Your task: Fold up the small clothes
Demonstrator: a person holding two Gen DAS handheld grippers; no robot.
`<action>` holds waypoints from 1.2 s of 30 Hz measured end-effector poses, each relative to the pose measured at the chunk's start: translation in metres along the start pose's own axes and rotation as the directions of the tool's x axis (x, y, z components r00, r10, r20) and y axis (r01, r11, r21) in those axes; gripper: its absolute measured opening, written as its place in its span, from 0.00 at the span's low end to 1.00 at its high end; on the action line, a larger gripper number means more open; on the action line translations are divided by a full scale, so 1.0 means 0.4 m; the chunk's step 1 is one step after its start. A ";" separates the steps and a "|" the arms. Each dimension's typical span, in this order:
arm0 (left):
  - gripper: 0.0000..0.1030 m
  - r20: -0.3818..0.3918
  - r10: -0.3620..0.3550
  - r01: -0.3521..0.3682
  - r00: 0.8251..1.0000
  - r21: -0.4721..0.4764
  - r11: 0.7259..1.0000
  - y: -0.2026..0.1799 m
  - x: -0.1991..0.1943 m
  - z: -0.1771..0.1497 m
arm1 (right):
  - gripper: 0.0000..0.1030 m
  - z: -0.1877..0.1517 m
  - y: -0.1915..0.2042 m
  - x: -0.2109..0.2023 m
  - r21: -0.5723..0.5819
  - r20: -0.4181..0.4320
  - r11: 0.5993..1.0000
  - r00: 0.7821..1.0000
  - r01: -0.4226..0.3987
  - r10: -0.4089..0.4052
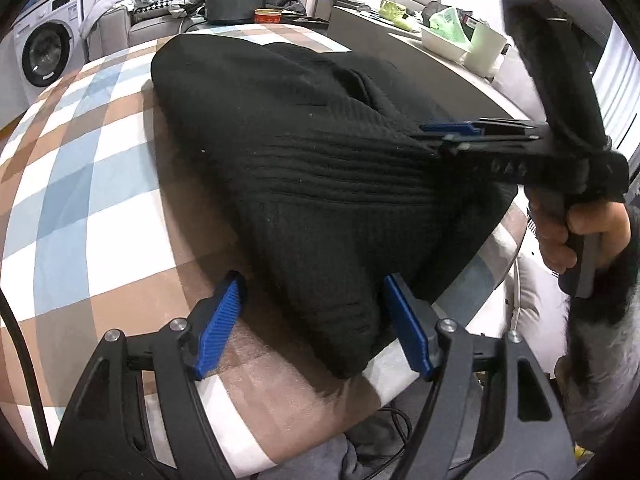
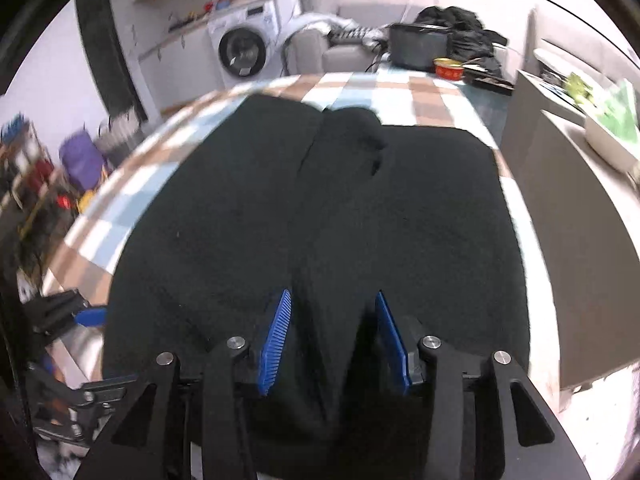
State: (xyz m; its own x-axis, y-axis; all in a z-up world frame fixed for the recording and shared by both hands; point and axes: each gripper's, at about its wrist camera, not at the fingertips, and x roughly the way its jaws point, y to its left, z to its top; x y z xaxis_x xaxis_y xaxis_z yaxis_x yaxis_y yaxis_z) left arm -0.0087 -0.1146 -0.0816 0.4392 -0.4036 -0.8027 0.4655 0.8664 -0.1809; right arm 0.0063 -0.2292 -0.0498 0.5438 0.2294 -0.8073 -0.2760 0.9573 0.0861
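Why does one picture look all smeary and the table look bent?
Right wrist view: motion blur smears the black knitted garment and the white washing machine. Left wrist view: sharper, the knit ribs show. Both views: the fisheye lens curves the checked tablecloth and darkens the corners.

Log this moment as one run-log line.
task: fold small clothes | black knit garment on checked table | left gripper open, straddling corner | right gripper open over fabric fold

No text, label or number is legible on anything here.
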 end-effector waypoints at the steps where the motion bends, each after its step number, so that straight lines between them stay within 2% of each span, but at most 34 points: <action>1: 0.67 0.003 -0.001 0.001 1.000 -0.005 1.000 0.004 -0.003 -0.001 | 0.45 0.005 0.011 0.009 -0.027 -0.011 1.000 1.000 0.016 -0.016; 4: 0.67 0.001 -0.008 0.008 1.000 -0.020 1.000 0.012 -0.005 -0.002 | 0.45 0.013 0.022 0.014 -0.062 -0.024 0.997 0.999 0.041 -0.043; 6: 0.67 0.003 -0.010 0.010 1.000 -0.022 1.000 0.013 -0.007 -0.001 | 0.45 0.018 0.006 0.022 -0.034 -0.032 0.999 0.999 0.017 -0.018; 9: 0.67 0.006 -0.009 0.009 1.000 -0.023 1.000 0.013 -0.013 -0.003 | 0.45 0.016 -0.039 0.027 0.071 -0.029 0.996 0.998 -0.060 0.062; 12: 0.67 0.015 -0.008 0.008 1.000 -0.031 0.999 0.019 -0.023 -0.004 | 0.46 0.000 -0.086 0.010 0.176 -0.008 0.973 0.988 -0.150 0.154; 14: 0.67 0.018 -0.011 0.012 1.000 -0.044 0.999 0.025 -0.027 -0.004 | 0.52 -0.011 -0.105 0.001 0.201 0.007 0.957 0.977 -0.209 0.212; 15: 0.67 0.018 -0.013 0.014 1.000 -0.048 0.999 0.030 -0.027 -0.002 | 0.55 -0.018 -0.116 -0.003 0.213 0.018 0.945 0.968 -0.249 0.251; 18: 0.67 0.019 -0.019 0.020 1.000 -0.067 0.998 0.040 -0.029 -0.003 | 0.61 -0.036 -0.146 -0.002 0.267 0.042 0.883 0.920 -0.386 0.389; 20: 0.67 0.020 -0.023 0.025 1.000 -0.081 0.996 0.045 -0.029 -0.005 | 0.61 -0.049 -0.164 0.004 0.300 0.061 0.837 0.885 -0.457 0.461; 21: 0.67 0.019 -0.025 0.026 1.000 -0.086 0.996 0.047 -0.027 -0.006 | 0.61 -0.058 -0.163 -0.003 0.303 0.074 0.827 0.877 -0.474 0.475; 22: 0.67 0.015 -0.024 0.025 1.000 -0.090 0.996 0.048 -0.024 -0.007 | 0.61 -0.062 -0.159 -0.006 0.294 0.075 0.830 0.877 -0.475 0.475; 23: 0.67 0.018 -0.022 0.023 1.000 -0.090 0.996 0.047 -0.024 -0.008 | 0.61 -0.064 -0.149 -0.010 0.266 0.060 0.851 0.889 -0.453 0.454; 25: 0.67 0.015 -0.017 0.019 1.000 -0.081 0.997 0.042 -0.025 -0.008 | 0.55 -0.066 -0.118 -0.022 0.198 0.024 0.915 0.935 -0.351 0.353; 28: 0.67 0.015 -0.019 0.020 1.000 -0.080 0.997 0.040 -0.023 -0.007 | 0.55 -0.059 -0.094 -0.054 0.146 0.046 0.968 0.979 -0.205 0.200; 29: 0.67 0.016 -0.018 0.019 1.000 -0.078 0.997 0.039 -0.022 -0.006 | 0.55 -0.058 -0.092 -0.068 0.143 0.067 0.974 0.983 -0.177 0.169; 31: 0.67 0.015 -0.017 0.018 1.000 -0.078 0.997 0.039 -0.021 -0.005 | 0.47 -0.054 -0.096 -0.092 0.145 0.128 0.967 0.973 -0.210 0.192; 36: 0.67 0.014 -0.018 0.019 1.000 -0.075 0.997 0.038 -0.019 -0.004 | 0.37 -0.066 -0.061 -0.067 0.098 0.081 0.953 0.957 -0.287 0.279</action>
State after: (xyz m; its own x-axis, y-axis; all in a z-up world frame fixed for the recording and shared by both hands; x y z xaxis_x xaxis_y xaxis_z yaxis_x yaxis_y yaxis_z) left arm -0.0063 -0.0978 -0.0790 0.4412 -0.4228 -0.7916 0.4148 0.8783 -0.2380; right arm -0.0226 -0.2632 -0.0456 0.5073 0.5012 -0.7011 -0.3412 0.8638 0.3707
